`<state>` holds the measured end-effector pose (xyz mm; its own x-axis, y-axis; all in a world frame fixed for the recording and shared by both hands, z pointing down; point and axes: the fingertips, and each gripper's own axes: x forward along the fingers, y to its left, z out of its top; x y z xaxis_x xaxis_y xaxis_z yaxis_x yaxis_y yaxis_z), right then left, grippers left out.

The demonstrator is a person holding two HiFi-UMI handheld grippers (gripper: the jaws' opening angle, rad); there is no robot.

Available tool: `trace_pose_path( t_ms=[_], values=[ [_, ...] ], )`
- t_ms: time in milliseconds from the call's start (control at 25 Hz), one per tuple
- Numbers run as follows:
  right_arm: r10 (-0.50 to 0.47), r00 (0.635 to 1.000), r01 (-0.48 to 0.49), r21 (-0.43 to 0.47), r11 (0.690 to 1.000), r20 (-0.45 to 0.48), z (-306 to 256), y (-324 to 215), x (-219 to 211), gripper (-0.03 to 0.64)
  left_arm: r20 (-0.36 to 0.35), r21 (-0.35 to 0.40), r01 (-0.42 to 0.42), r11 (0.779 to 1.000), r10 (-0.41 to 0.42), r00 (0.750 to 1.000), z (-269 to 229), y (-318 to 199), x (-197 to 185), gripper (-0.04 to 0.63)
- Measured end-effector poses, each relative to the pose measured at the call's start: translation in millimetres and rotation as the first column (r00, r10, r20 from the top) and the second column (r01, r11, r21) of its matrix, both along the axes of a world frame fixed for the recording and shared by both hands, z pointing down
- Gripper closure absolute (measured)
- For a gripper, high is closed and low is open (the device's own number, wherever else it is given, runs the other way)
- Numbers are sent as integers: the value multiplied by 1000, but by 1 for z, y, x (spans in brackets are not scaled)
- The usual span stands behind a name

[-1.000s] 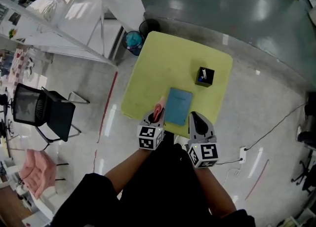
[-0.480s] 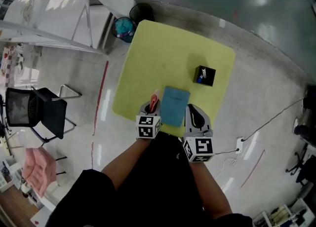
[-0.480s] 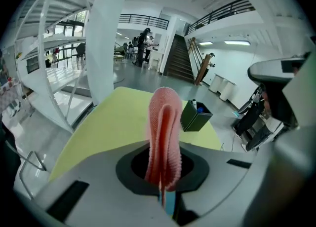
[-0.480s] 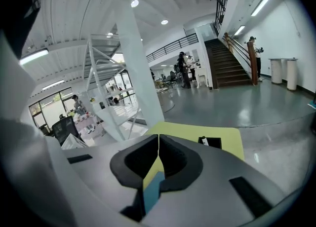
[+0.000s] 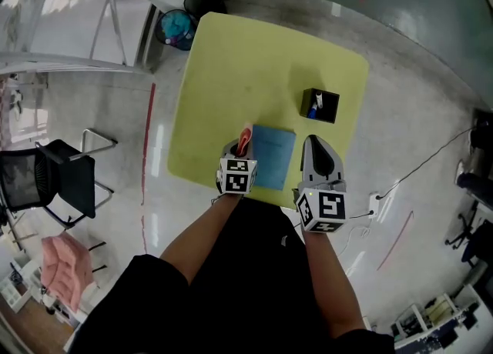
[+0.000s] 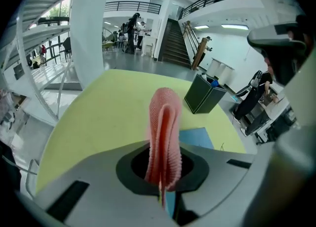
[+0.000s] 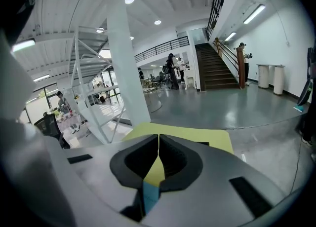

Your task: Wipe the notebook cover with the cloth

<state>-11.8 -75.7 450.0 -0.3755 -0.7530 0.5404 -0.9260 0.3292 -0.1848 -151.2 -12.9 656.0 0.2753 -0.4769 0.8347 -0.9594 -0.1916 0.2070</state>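
A blue notebook lies flat near the front edge of the yellow-green table. My left gripper hangs over the table just left of the notebook, shut on a pink cloth. That pink cloth sticks up between the jaws in the left gripper view, with the notebook to its right. My right gripper hovers at the notebook's right side, shut with nothing in it. In the right gripper view a strip of the notebook shows under the closed jaws.
A black box holding small items stands on the table behind the notebook, and shows as the dark box in the left gripper view. A black chair stands left, a bin beyond the table's far corner, a cable on the floor right.
The view shifted, so the table now sits higher and closer. Both grippers have come forward alongside the notebook, the right one rising level with its right edge. The cloth stays gripped.
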Motion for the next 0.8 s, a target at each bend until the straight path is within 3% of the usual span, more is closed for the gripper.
trace_pose_path(
  t_ms=[160,360,800],
  values=[
    [-8,999,8,-7,1000,-42,8,-4,-1,584,-17,-64,-27,998,26,1000,21,1,4,572],
    [-19,999,19,-8,1000,-44,10,-7,-4,584,-25,-88,-71,994,69,997,38,3,16,572],
    [-41,999,40,-81,996,-7,46,16,0,584,16,-89,-10,996,11,1000,48,-2,15,572]
  ],
)
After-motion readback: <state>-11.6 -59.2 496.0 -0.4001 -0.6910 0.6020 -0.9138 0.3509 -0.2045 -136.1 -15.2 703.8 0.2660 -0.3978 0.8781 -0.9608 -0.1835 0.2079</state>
